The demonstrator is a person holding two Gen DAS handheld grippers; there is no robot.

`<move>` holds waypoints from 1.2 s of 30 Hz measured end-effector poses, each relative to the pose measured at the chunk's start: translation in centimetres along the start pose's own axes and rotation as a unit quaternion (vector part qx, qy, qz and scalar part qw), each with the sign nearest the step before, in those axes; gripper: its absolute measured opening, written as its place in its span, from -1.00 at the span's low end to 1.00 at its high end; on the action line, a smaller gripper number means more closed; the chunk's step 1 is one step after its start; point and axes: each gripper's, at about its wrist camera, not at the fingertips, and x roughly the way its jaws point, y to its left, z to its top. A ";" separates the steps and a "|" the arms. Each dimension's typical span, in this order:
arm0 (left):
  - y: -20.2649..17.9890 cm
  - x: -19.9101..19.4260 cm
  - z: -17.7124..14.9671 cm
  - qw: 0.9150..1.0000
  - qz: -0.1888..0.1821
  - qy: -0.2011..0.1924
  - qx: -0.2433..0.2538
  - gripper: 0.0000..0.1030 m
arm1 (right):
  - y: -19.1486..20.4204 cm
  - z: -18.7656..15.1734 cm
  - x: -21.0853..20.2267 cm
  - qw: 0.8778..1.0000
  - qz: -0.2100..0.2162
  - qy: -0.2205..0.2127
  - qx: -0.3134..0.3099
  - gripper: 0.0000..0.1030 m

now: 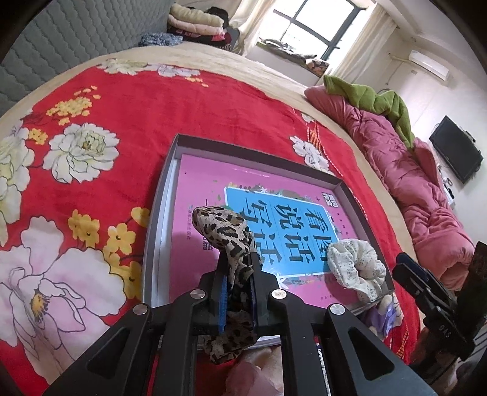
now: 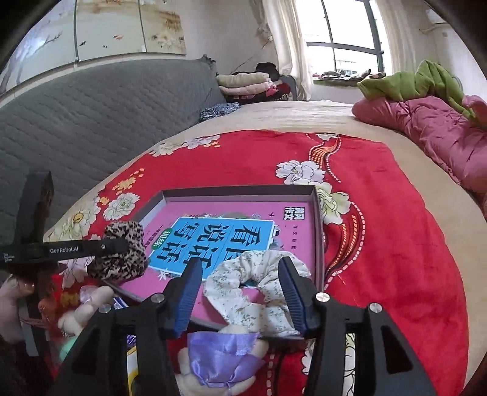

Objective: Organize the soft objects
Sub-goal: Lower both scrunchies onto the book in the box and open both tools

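A shallow grey box (image 1: 158,195) (image 2: 318,231) with a pink and blue booklet inside lies on the red floral blanket. My left gripper (image 1: 239,259) is shut on a leopard-print scrunchie (image 1: 219,228) (image 2: 121,252), held above the box's near left part. A white floral scrunchie (image 1: 356,262) (image 2: 258,292) lies in the box's near right corner. My right gripper (image 2: 240,268) stands open around it, the blue pads (image 2: 188,292) apart from the fabric on both sides. In the left wrist view the right gripper (image 1: 432,301) shows at the right edge.
A doll with a lilac satin bow (image 2: 222,362) and other small soft toys (image 2: 76,316) lie in front of the box. A pink quilt (image 1: 411,170) with a green cloth (image 2: 420,79) runs along the bed's right side. Folded clothes (image 1: 197,21) are stacked beyond the grey headboard (image 2: 91,121).
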 end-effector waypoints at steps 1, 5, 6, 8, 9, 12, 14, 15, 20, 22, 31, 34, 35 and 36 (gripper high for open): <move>0.1 0.1 0.0 1.000 0.000 0.003 -0.001 -0.72 | -0.1 0.0 0.1 1.000 -0.005 0.002 0.002 0.01; 0.2 0.4 0.0 1.000 0.003 0.013 -0.004 -0.47 | -0.8 -0.1 0.3 1.000 -0.009 0.007 0.019 0.02; 0.2 0.5 0.0 1.000 0.005 0.014 -0.004 -0.36 | -0.9 -0.2 0.2 1.000 -0.009 0.007 0.021 0.04; 0.1 0.6 -0.1 1.000 0.011 0.016 -0.001 -0.18 | -1.0 -0.2 0.1 1.000 -0.013 0.004 0.023 0.12; 0.1 0.6 -0.1 1.000 0.014 0.016 0.001 -0.07 | -1.1 -0.2 0.0 1.000 -0.014 0.003 0.022 0.16; 0.0 0.5 -0.1 1.000 0.017 0.017 0.002 0.03 | -1.1 -0.2 -0.3 1.000 -0.020 -0.001 0.018 0.17; 0.0 0.4 -0.1 1.000 0.021 0.018 0.004 0.16 | -1.2 -0.2 -0.5 1.000 -0.026 -0.005 0.015 0.17; -0.1 0.3 -0.1 1.000 0.023 0.018 0.005 0.30 | -1.2 -0.3 -0.5 0.999 -0.027 -0.007 0.015 0.19; -0.3 -1.4 0.5 0.999 0.032 -0.013 0.018 0.43 | -1.2 -0.3 -0.9 0.999 -0.035 -0.015 0.012 0.30; -0.2 -2.2 0.7 0.999 0.028 -0.025 0.016 0.45 | -1.2 -0.2 -1.1 0.999 -0.036 -0.017 0.012 0.30; 0.9 -5.6 1.4 0.996 0.037 -0.083 0.006 0.48 | -1.2 -0.1 -2.3 0.999 -0.034 -0.031 0.016 0.31; 1.1 -6.7 1.3 0.994 0.044 -0.094 0.010 0.49 | -1.0 0.0 -3.0 0.999 -0.035 -0.037 0.018 0.32; 1.1 -7.1 1.2 0.994 0.046 -0.099 0.011 0.49 | -0.9 0.0 -3.3 0.998 -0.034 -0.038 0.019 0.32; 1.1 -7.5 1.1 0.994 0.046 -0.103 0.010 0.49 | -0.9 -0.1 -3.5 0.998 -0.034 -0.039 0.020 0.32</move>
